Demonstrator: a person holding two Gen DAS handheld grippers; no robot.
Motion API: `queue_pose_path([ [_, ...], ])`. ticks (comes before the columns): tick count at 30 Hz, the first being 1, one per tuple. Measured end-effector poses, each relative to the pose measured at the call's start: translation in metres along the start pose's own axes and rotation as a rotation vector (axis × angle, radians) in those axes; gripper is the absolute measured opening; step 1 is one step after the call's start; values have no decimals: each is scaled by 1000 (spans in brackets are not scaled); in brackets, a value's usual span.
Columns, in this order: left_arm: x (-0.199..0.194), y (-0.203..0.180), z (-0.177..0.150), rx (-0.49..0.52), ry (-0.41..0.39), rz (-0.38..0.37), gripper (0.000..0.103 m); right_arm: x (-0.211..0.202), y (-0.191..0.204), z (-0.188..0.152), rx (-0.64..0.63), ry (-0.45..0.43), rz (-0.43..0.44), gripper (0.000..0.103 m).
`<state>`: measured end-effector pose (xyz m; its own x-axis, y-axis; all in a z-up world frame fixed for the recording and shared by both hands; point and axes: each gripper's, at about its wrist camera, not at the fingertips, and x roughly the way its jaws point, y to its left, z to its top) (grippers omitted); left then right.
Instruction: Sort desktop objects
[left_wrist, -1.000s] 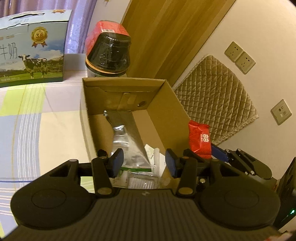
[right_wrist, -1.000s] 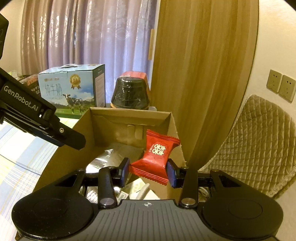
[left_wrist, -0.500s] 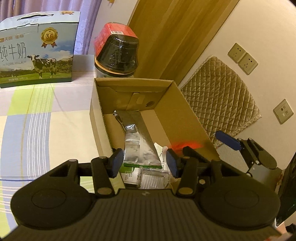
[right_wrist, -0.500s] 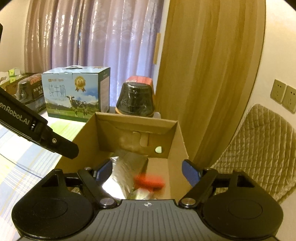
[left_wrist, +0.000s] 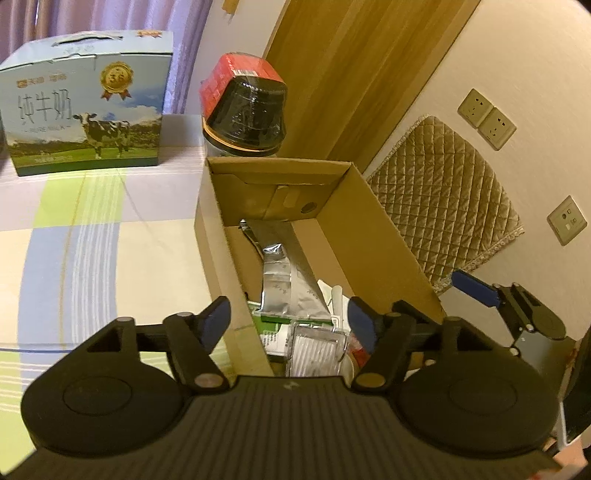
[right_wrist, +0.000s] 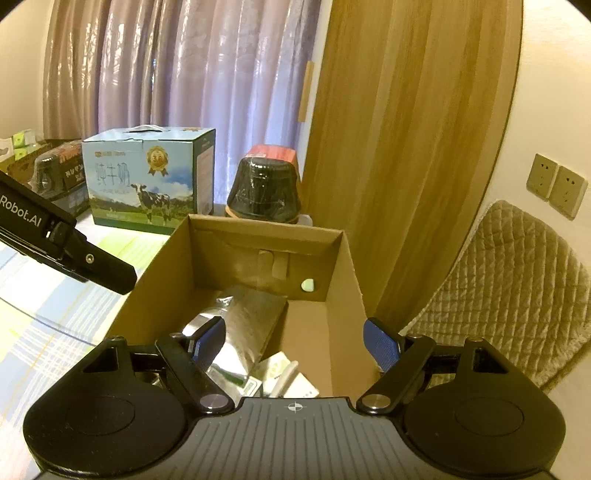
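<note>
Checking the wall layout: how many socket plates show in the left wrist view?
3. Two socket plates sit side by side high on the wall, above the quilted cushion. A third sits lower, to the cushion's right. More may lie outside the frame.

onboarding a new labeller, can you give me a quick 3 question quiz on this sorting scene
1. True or false: the right gripper is shut on a red packet.
2. What lies longest along the floor of the cardboard box? A) silver foil pouch B) spoon C) mug
3. What stands just behind the box, beside the milk carton?

Key: 1. False, it is open and empty. 2. A. 3. A black jar with a red lid.
</note>
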<state>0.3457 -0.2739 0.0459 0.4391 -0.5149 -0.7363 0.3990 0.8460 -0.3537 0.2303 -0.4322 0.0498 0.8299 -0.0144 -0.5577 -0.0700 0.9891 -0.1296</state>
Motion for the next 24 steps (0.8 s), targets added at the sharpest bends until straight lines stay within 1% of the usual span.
queue_pose_path([
  [1, -5, 0, -2, -1, -6, 6, 75, -5, 0, 0, 2, 2, -2, 82],
  [4, -20, 0, -10, -3, -27, 11, 83, -20, -1, 0, 27, 10, 0, 89],
  [5, -26, 0, -13, -2, -30, 14, 85, -26, -1, 0, 44, 19, 3, 93],
  [6, -31, 0, -16, -1, -34, 19, 90, -32, -2, 0, 68, 31, 8, 97],
  [7, -37, -1, -20, 1, -41, 26, 94, -39, -2, -1, 87, 37, 12, 98],
  [8, -44, -2, -24, 5, -50, 32, 96, -46, -1, -1, 104, 40, 14, 101],
  [10, -58, -3, -32, 14, -71, 43, 101, -62, 2, -1, 135, 48, 17, 101],
  [15, -95, -3, -58, 22, -124, 49, 102, -105, 14, 0, 201, 64, 35, 101],
  [18, -117, -5, -79, 32, -146, 61, 102, -136, 21, 0, 245, 43, 55, 101],
  [21, -139, -9, -101, 43, -165, 82, 102, -160, 33, -2, 244, 38, 67, 101],
  [24, -160, -12, -124, 26, -183, 99, 102, -180, 44, -6, 230, 38, 61, 101],
])
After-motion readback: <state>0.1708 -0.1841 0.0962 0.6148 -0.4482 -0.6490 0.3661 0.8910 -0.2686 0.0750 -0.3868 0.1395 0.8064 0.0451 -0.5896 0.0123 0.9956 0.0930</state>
